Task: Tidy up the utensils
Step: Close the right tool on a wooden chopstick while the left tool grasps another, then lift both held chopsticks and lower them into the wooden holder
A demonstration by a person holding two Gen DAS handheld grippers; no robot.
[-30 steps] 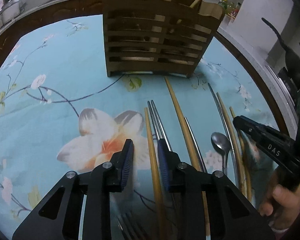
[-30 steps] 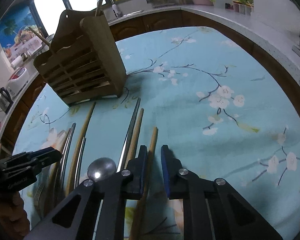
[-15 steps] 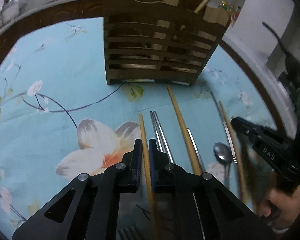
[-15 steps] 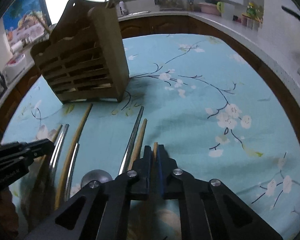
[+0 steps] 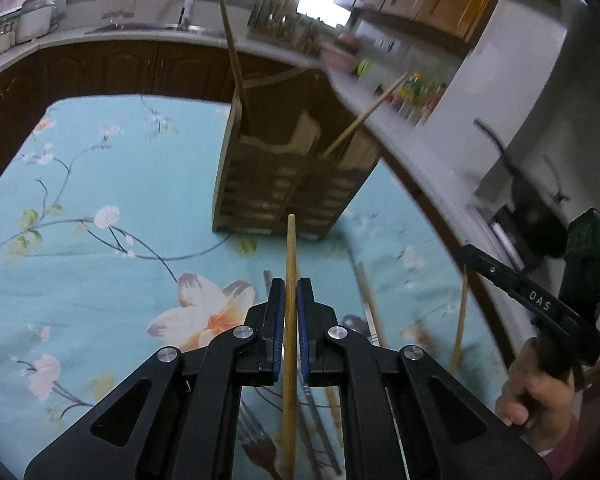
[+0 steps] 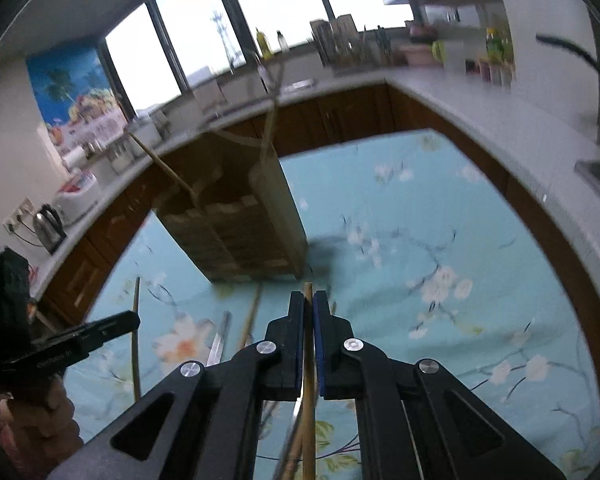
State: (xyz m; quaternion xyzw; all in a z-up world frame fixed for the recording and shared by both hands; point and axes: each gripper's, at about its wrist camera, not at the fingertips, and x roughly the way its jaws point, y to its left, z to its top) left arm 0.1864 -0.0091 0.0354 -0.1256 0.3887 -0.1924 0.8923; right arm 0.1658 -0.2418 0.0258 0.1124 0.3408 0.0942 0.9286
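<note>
While the left gripper (image 5: 288, 288) pinches a wooden chopstick (image 5: 290, 248) between its blue pads, the stick's tip projects ahead of the jaws toward the wooden utensil holder (image 5: 284, 184); forks and chopsticks lie on the floral tablecloth (image 5: 100, 184) below and right of the jaws; the right gripper (image 6: 309, 300) likewise clamps a second chopstick (image 6: 308, 420), the holder (image 6: 236, 232) ahead and left.

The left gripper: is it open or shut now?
Shut. The left gripper clamps a wooden chopstick between its blue pads, above the floral tablecloth.
</note>
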